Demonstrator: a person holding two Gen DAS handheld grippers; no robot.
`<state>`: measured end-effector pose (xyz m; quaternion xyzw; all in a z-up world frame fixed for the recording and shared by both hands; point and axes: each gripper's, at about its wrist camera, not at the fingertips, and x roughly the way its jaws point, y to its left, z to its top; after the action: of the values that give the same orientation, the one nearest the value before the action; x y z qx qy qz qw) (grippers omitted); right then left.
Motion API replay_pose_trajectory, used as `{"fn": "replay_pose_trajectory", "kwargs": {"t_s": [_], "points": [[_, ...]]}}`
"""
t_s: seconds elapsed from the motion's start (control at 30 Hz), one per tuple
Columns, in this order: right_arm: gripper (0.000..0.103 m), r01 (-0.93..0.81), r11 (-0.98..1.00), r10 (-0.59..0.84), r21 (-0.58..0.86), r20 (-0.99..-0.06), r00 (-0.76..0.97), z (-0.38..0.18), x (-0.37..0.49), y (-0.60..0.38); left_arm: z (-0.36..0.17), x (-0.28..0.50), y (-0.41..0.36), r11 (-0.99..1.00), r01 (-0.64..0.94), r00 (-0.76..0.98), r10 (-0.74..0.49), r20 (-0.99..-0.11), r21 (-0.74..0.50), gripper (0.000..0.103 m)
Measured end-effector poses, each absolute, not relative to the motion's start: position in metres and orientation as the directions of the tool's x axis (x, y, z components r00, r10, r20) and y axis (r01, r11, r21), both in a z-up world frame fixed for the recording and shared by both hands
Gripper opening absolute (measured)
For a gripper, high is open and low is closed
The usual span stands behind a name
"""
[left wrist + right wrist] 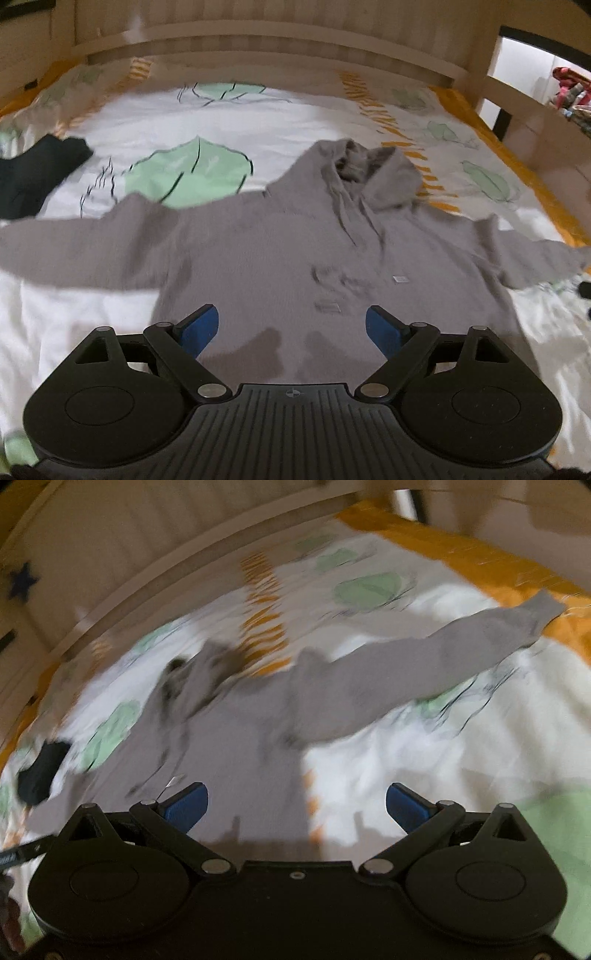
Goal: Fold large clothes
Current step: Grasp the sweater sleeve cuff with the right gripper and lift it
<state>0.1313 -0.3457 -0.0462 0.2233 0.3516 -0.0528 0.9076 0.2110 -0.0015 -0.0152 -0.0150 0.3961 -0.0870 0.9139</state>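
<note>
Black tongs [291, 325] — blue pads [201, 326] (silver rivets).

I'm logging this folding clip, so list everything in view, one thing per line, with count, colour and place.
hoodie: one, grey, spread flat mid-bed, sleeves out to both sides
dark garment: one, black, bed's left edge
bedsheet: one, white with green and orange prints, covering the bed
bed frame: one, pale wood, around the far side
left gripper: one, black with blue pads, open above the hoodie's hem
right gripper: one, same colours, open over the hoodie's side edge
</note>
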Motion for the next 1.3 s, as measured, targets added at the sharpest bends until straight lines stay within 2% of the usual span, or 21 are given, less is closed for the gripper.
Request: {"fn": "replay_pose_trajectory", "kwargs": {"t_s": [0.23, 0.5, 0.7, 0.8, 1.0, 1.1, 1.13, 1.17, 1.3], "points": [[0.102, 0.401, 0.865, -0.078, 0.303, -0.707, 0.703, -0.06, 0.185, -0.417, -0.049, 0.256, 0.004, 0.989, 0.128, 0.67, -0.14, -0.729, -0.072, 0.087], [0.102, 0.556, 0.792, -0.207, 0.253, -0.745, 0.634, -0.081, 0.212, -0.509, -0.085, 0.283, 0.005, 0.989, 0.119, 0.584, -0.141, -0.8, -0.087, 0.087], [0.102, 0.653, 0.692, -0.256, 0.306, -0.743, 0.619, -0.093, 0.209, -0.575, -0.093, 0.289, -0.003, 0.991, 0.118, 0.577, -0.122, -0.807, -0.066, 0.088], [0.097, 0.681, 0.641, -0.256, 0.355, -0.737, 0.625, -0.1, 0.209, -0.597, -0.096, 0.29, -0.005, 0.992, 0.11, 0.576, -0.113, -0.809, -0.06, 0.092], [0.073, 0.689, 0.621, -0.26, 0.374, -0.731, 0.631, -0.112, 0.22, -0.615, -0.099, 0.294, -0.008, 0.993, 0.108, 0.568, -0.108, -0.816, -0.056, 0.097], [0.049, 0.69, 0.629, -0.28, 0.358, -0.724, 0.63, -0.115, 0.226, -0.616, -0.099, 0.296, -0.008, 0.992, 0.114, 0.557, -0.11, -0.823, -0.056, 0.097], [0.024, 0.691, 0.634, -0.287, 0.347, -0.724, 0.627, -0.116, 0.228, -0.617, -0.099, 0.297, -0.008, 0.992, 0.117, 0.55, -0.111, -0.828, -0.055, 0.097], [0.015, 0.692, 0.635, -0.29, 0.344, -0.725, 0.625, -0.116, 0.228, -0.617, -0.098, 0.298, -0.008, 0.991, 0.122, 0.541, -0.114, -0.833, -0.056, 0.097], [0.014, 0.674, 0.65, -0.296, 0.351, -0.7, 0.65, -0.103, 0.225, -0.61, -0.094, 0.3, -0.004, 0.992, 0.1, 0.531, -0.123, -0.838, -0.083, 0.096]]}}
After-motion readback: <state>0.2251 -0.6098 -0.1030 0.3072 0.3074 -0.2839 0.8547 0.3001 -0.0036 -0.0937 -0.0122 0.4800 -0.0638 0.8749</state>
